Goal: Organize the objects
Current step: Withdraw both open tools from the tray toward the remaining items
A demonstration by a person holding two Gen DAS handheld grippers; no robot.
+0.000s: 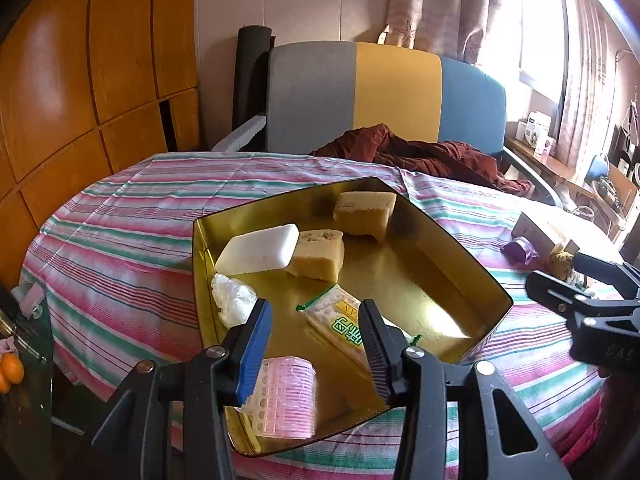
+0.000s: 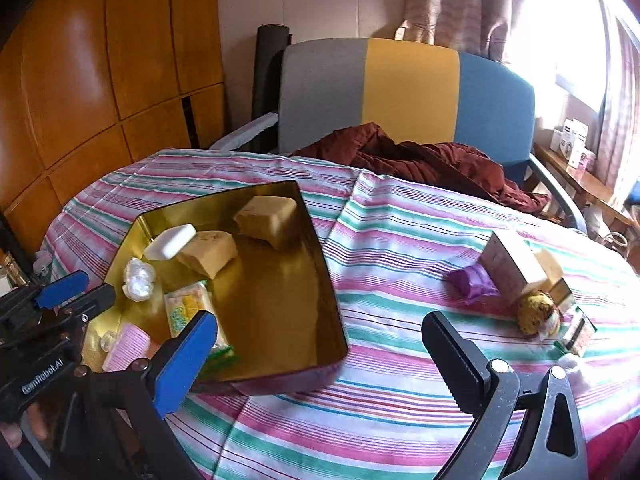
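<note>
A tin tray (image 2: 332, 320) sits on the left part of the counter (image 2: 400, 240). In it lie a soap bar (image 2: 170, 242) resting on a sponge block (image 2: 208, 254), another sponge block (image 2: 268, 216) behind, a packet (image 2: 188, 308) and a hair roller (image 1: 286, 396) nearest. Well apart to the right stands a box (image 2: 512, 268), a wrapped roll (image 2: 472, 282) just beside it. A chair (image 2: 412, 92) stands behind the counter.

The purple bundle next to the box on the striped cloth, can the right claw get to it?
Probably yes. The right claw is open and empty, and only bare striped cloth lies between it and the purple bundle.

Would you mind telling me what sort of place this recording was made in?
Probably a lived-in home room: a round table under a striped tablecloth, an upholstered chair with clothing on it, and curtains at a sunny window.
</note>
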